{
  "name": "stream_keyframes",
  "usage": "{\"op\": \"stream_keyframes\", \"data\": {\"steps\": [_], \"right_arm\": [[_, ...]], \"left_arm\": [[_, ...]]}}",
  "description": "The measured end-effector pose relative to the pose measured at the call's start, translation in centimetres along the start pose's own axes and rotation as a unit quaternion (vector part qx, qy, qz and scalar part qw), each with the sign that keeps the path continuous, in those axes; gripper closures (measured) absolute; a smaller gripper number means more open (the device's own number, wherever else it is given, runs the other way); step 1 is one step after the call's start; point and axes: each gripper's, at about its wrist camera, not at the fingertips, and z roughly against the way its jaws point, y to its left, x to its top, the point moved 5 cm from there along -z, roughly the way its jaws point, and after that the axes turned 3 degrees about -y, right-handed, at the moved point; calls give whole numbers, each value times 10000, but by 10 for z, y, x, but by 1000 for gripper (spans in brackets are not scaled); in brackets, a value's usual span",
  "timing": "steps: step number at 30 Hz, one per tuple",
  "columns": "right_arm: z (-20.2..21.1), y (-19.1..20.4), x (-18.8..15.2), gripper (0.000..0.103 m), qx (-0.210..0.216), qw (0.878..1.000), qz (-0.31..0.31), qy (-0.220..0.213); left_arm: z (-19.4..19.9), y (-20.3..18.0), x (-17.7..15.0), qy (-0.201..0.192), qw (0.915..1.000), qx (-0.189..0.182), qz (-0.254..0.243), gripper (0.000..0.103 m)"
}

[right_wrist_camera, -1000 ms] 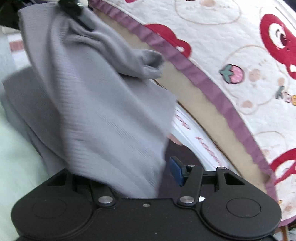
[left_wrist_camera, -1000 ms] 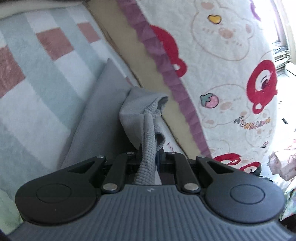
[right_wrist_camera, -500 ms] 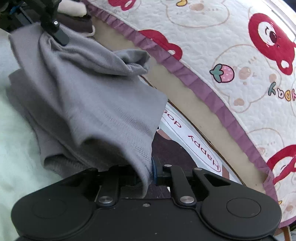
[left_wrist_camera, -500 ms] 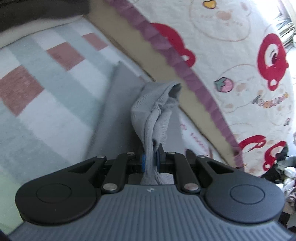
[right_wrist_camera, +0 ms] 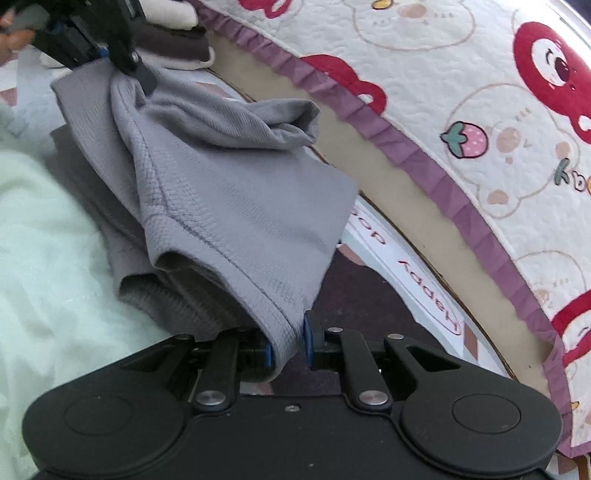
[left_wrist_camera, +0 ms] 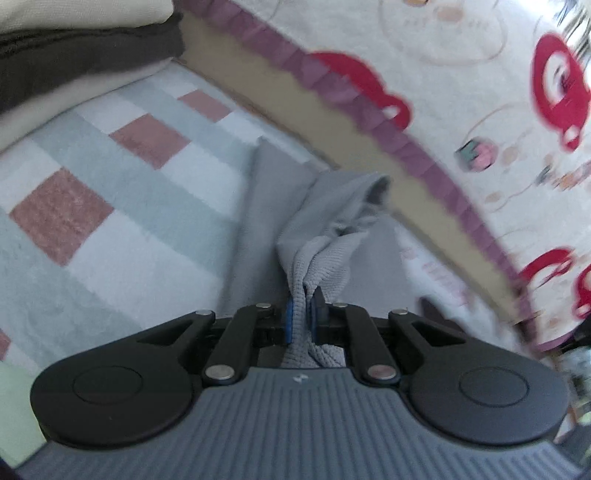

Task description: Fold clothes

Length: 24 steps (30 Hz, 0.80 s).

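A grey knit garment (right_wrist_camera: 236, 192) lies partly folded over itself on a soft surface. My right gripper (right_wrist_camera: 286, 349) is shut on its near hem, with the cloth pinched between the blue pads. My left gripper (left_wrist_camera: 300, 319) is shut on a bunched grey edge of the garment (left_wrist_camera: 325, 236), lifted above the flat grey layer beneath. In the right wrist view the left gripper (right_wrist_camera: 142, 75) shows at the top left, clamped on the far corner, with a hand (right_wrist_camera: 14, 35) behind it.
A checked pink, white and teal blanket (left_wrist_camera: 110, 192) lies to the left. A quilt with red bears and a purple frill (right_wrist_camera: 480, 110) rises on the right. Folded dark and cream clothes (left_wrist_camera: 74, 44) are stacked at the back. A pale green fleece (right_wrist_camera: 48, 258) covers the near left.
Both grippers have carried the grey garment's held edge across and lower, so the upper layer now drapes over the lower one. The right gripper closed on the hem.
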Motion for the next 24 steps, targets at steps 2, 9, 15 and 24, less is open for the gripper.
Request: {"op": "stream_keyframes", "data": {"steps": [2, 9, 15, 24], "right_arm": [[6, 8, -3, 85, 54, 9990, 374, -222], [22, 6, -21, 85, 376, 9963, 768, -64], [63, -28, -14, 71, 1430, 9884, -264, -442], [0, -64, 33, 63, 1874, 9698, -1422, -639]], "left_arm": [[0, 2, 0, 10, 10000, 76, -5, 95], [4, -4, 4, -57, 9994, 195, -280, 91], [12, -20, 9, -203, 9969, 170, -737, 88], [20, -48, 16, -376, 9883, 115, -1475, 59]]}}
